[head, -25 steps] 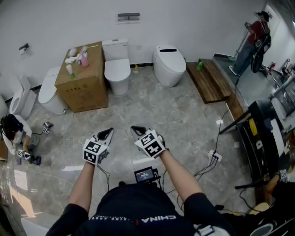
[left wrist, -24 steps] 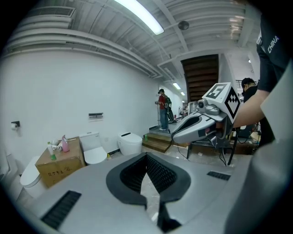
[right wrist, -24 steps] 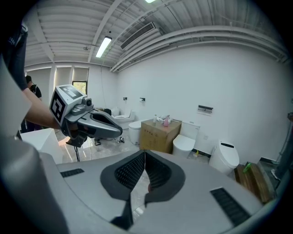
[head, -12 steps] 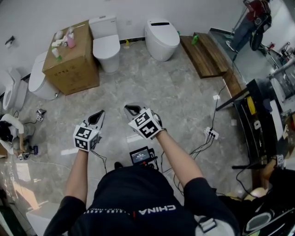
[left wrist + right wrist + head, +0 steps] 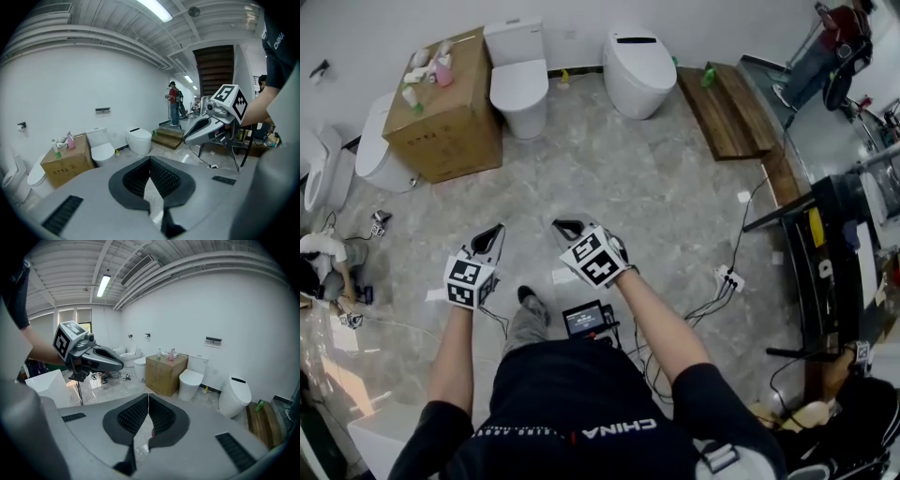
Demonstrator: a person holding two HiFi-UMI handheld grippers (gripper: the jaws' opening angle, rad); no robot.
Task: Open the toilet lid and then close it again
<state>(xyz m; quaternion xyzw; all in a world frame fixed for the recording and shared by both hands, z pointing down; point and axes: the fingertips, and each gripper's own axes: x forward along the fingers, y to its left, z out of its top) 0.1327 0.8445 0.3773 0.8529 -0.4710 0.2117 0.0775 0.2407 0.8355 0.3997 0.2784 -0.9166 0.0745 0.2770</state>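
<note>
A white ceramic toilet with a square tank [image 5: 514, 39] stands against the far white wall, its lid [image 5: 520, 86] down. Just beside it on the left sits a brown cardboard box [image 5: 441, 117] with a pink bottle [image 5: 442, 67] and other small bottles on top. To its right is a rounded white tankless toilet [image 5: 637, 64], then a dark wooden step [image 5: 731, 108]. Grey marbled floor tiles [image 5: 628, 178] stretch between the toilets and the person. The left gripper [image 5: 495, 231] and right gripper [image 5: 563, 226] are held side by side well short of the toilets, both with jaws pressed together on nothing. A white power strip [image 5: 727, 278] with cables lies on the floor to the right.
</note>
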